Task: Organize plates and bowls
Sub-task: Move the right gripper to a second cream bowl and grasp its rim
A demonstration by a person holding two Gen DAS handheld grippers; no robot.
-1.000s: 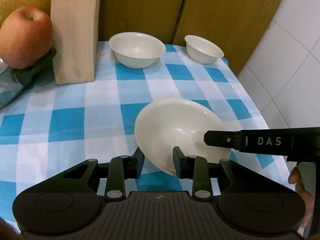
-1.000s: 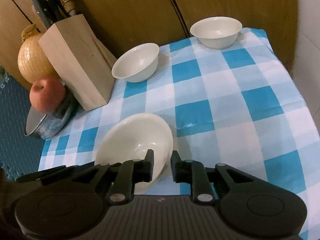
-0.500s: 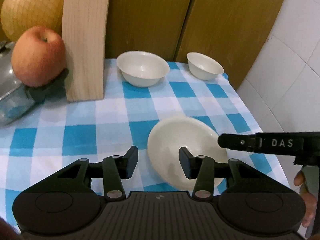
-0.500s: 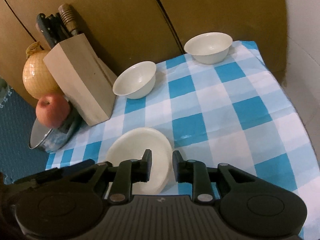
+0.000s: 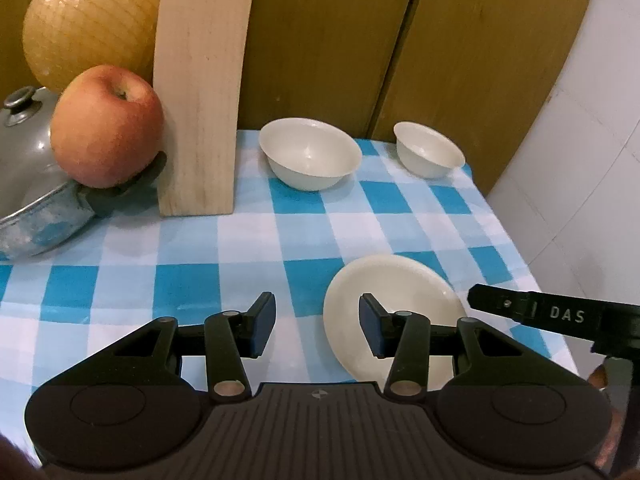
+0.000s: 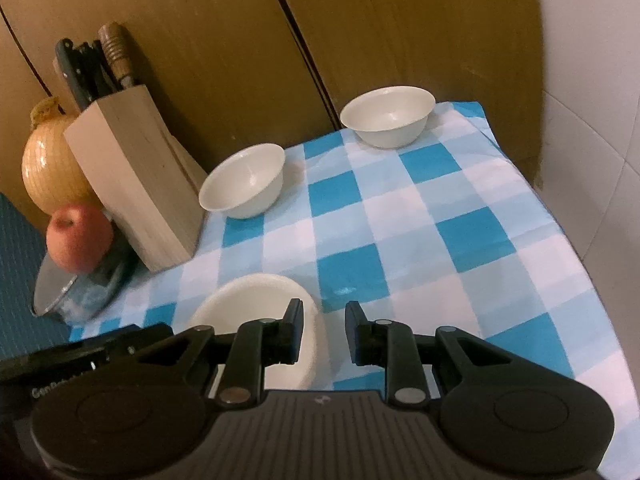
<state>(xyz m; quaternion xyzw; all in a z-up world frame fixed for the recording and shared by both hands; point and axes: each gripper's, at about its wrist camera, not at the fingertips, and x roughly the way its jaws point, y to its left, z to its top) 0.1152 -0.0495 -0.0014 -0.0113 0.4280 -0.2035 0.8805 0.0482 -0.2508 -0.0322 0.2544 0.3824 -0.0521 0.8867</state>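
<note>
Plate (image 5: 394,292) lies flat on cloth (image 5: 256,240), near front edge. Left gripper (image 5: 316,326) released – jaws just opened, nothing between. Right gripper (image 6: 323,332) narrow, empty, probably clear of rim. Next: approach bowl (image 5: 310,152) slowly, pinch rim squarely – glazed, slippery.

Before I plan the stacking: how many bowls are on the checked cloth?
2. One bowl stands at the back beside the knife block; the other bowl stands in the far right corner. The flatter dish in front is a plate. None seem hidden.
</note>
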